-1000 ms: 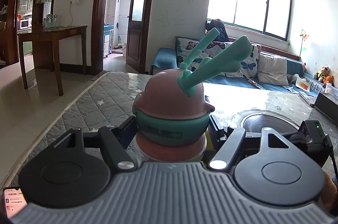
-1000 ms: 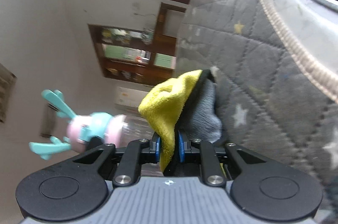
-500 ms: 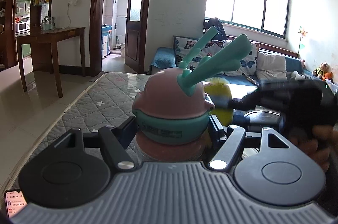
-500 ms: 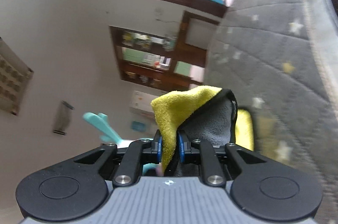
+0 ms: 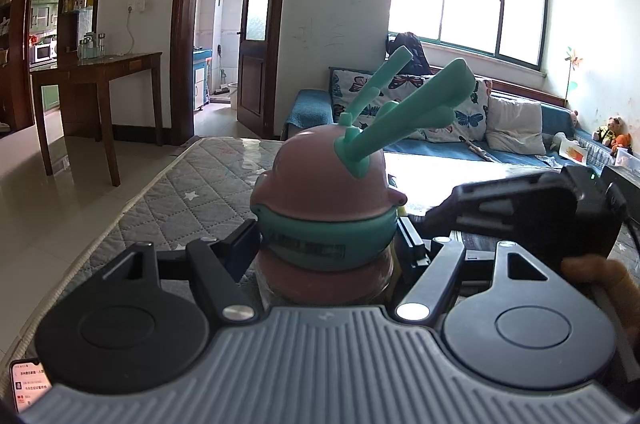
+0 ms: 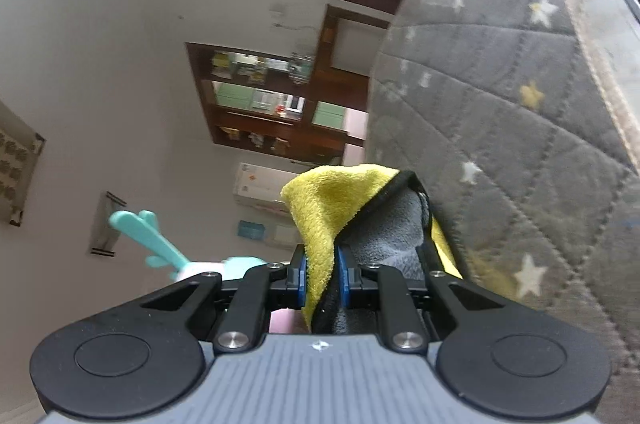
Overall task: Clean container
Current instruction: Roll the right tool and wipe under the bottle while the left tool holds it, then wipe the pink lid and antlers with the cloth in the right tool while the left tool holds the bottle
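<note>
Two grippers: both loaded, one thing each.
Left gripper (image 5: 326, 244): clamped on container (image 5: 324, 208), straight ahead between the fingers, held upright clear of quilted mat (image 5: 192, 200).
Container parts: pink domed lid, teal band below, teal antlers (image 5: 404, 114) slanting up and to the right.
Container long axis: roughly vertical in left wrist view, running away from left gripper's palm line upward.
Right gripper (image 6: 322, 276): pinched shut on yellow-grey cloth (image 6: 340, 208), free corner sticking forward past the blue pads (image 6: 301, 274).
Right gripper roll: turned on its side, mat showing as a wall along the right of right wrist view.
Key relation: container lies left of and slightly behind right gripper's fingertips; only an antler and a sliver of teal and pink body (image 6: 236, 264) peek over the left linkage.
Seen from left gripper: right gripper body (image 5: 532, 212) just to the right of container, fingers pointing toward its side.
Nearer tool: right gripper, likely next to swing cloth leftward onto container wall.
Contact cloth–container: cannot tell; meeting point hidden behind container and fingers.
Hidden: container's lower body and base, cut off by left gripper's housing.
Hard to read: label text on teal band, blurred.
Cut off: dark round rim at top right of right wrist view, unidentifiable.
Risk guess: antlers may snag cloth.
</note>
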{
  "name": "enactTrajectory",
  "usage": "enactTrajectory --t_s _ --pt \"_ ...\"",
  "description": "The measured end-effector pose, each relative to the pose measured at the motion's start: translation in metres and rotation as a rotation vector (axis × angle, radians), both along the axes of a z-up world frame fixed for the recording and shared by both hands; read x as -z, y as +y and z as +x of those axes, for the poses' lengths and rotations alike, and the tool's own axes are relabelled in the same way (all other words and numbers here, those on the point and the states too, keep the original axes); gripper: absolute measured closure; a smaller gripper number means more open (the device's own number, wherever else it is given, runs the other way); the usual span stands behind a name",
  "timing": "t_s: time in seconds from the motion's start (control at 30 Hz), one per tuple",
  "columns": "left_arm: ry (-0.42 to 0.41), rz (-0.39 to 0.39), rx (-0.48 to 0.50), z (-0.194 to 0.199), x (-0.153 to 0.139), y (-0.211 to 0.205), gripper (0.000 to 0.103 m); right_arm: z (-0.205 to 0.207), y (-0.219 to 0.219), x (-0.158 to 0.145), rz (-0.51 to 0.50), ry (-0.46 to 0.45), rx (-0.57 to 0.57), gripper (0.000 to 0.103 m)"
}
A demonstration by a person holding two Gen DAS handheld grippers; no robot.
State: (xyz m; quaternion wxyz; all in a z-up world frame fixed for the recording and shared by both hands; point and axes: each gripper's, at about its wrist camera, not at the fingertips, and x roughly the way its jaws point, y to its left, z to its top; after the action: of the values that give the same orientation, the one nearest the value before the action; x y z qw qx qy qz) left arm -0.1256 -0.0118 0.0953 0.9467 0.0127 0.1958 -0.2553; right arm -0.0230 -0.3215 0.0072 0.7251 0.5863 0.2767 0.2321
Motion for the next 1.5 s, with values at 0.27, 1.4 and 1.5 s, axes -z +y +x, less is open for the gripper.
enactTrajectory --t_s 0.27,1.4,1.5 --pt "0.005 0.021 -0.005 0.002 0.003 -0.002 0.031 -0.006 0.000 0.021 -0.091 0.098 -0.012 0.087" --pt "-0.013 0.027 -0.010 0.000 0.004 0.000 0.031 -0.036 0.009 -0.090 -0.178 -0.246 -0.058 0.091" --pt "-0.008 0.022 -0.010 0.001 0.003 0.001 0.031 -0.040 0.010 -0.097 -0.302 -0.219 -0.006 0.090"
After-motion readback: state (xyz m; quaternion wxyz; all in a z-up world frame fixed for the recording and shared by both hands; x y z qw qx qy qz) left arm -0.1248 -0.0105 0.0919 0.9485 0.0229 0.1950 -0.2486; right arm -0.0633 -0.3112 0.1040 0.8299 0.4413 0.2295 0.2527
